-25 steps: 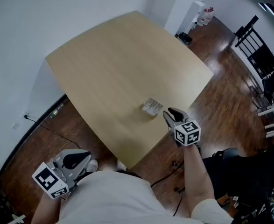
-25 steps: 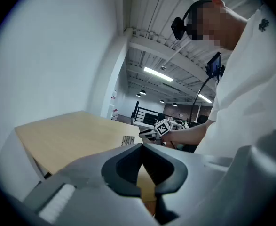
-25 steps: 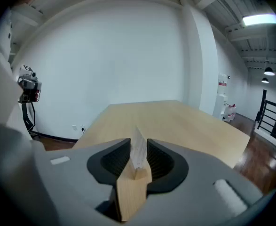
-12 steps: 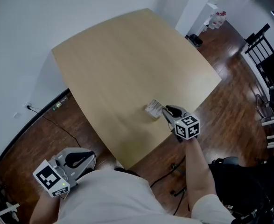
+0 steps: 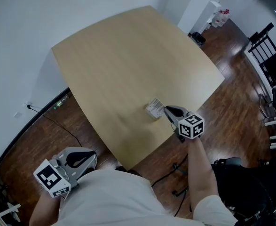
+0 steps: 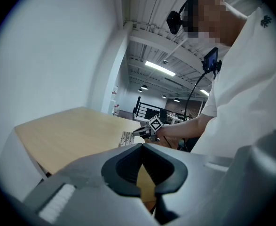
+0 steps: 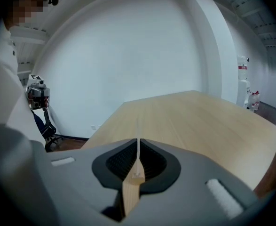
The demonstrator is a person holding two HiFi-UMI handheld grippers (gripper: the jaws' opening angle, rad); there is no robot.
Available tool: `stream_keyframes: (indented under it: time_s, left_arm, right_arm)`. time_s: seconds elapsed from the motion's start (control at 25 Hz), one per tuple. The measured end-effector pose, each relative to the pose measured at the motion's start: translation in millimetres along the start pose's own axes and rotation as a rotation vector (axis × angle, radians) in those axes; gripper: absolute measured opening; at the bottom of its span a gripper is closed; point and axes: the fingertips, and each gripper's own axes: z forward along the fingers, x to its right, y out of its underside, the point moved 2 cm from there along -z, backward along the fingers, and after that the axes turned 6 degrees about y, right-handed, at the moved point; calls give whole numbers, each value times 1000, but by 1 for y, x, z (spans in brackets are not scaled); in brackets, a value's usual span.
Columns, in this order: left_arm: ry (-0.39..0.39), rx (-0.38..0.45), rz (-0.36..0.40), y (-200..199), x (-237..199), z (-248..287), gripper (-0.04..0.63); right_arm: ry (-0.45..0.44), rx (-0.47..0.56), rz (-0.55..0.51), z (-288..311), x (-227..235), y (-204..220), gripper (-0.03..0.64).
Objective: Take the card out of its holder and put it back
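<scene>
A small white printed card (image 5: 154, 108) stands in a wooden holder (image 7: 130, 192) near the front right edge of the light wood table (image 5: 119, 55). My right gripper (image 5: 165, 111) reaches it from the right and is shut on the card. In the right gripper view the card (image 7: 138, 131) shows edge-on as a thin white strip pinched between the dark pads (image 7: 123, 161). My left gripper (image 5: 76, 159) hangs low at the left, off the table beside the person's body, shut and holding nothing. From the left gripper view, the card (image 6: 126, 138) and the right gripper (image 6: 138, 132) are seen far off.
The table's front corner lies just below the card. Dark wood floor surrounds the table, with a cable (image 5: 48, 126) at the left and black chairs (image 5: 269, 65) at the right. White walls stand behind the table.
My right gripper has moved in from the right to the card and its jaws have closed on it. The left gripper has stayed low at the left.
</scene>
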Motion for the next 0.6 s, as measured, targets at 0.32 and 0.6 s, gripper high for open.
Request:
stream_keyframes:
  time_s: [0.32,0.6]
  left_arm:
    - [16,-13,9,-2,-1,4,3]
    - [15,-9,1,2,-1,1,3]
  right_arm:
    - [-27,5,22,-1,-2,0,20]
    - [-30,15,10,-6,-5,-9,20]
